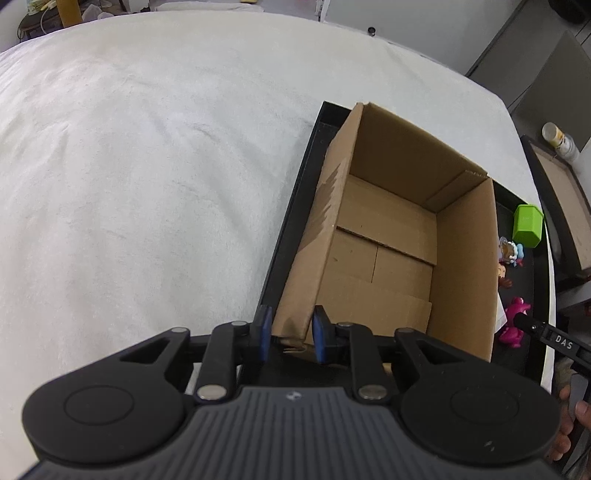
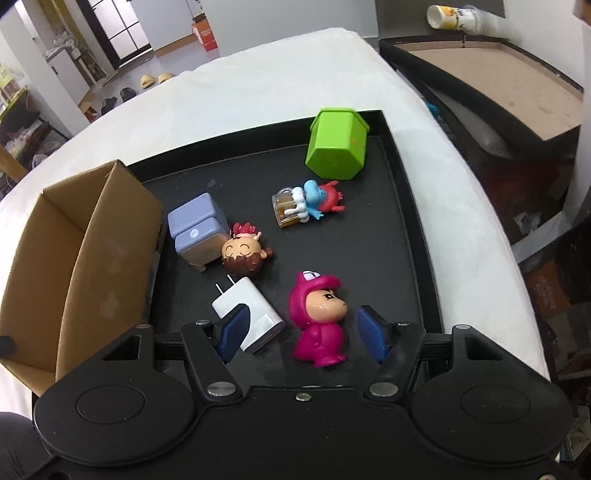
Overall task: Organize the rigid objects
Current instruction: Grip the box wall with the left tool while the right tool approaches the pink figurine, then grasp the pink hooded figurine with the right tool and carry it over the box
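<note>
An open, empty cardboard box (image 1: 388,229) stands in the left part of a black tray (image 1: 295,206). My left gripper (image 1: 291,334) points steeply down, its blue pads shut on the box's near corner wall. In the right wrist view, toys lie on the bare tray (image 2: 406,221) to the right of the box (image 2: 92,240). They are a pink hooded figure (image 2: 317,321), a white charger (image 2: 255,306), a brown-haired figure (image 2: 243,254), a purple toy fridge (image 2: 197,229), a blue figure with a mug (image 2: 310,203) and a green hexagonal cup (image 2: 338,146). My right gripper (image 2: 303,325) is open, straddling the pink figure without touching it.
A white cloth (image 1: 147,166) covers the table around the tray. A second black tray with a brown bottom (image 2: 498,74) stands to the right, stacked paper cups (image 2: 454,18) lying at its far end. A person's hand (image 1: 576,417) shows at the lower right.
</note>
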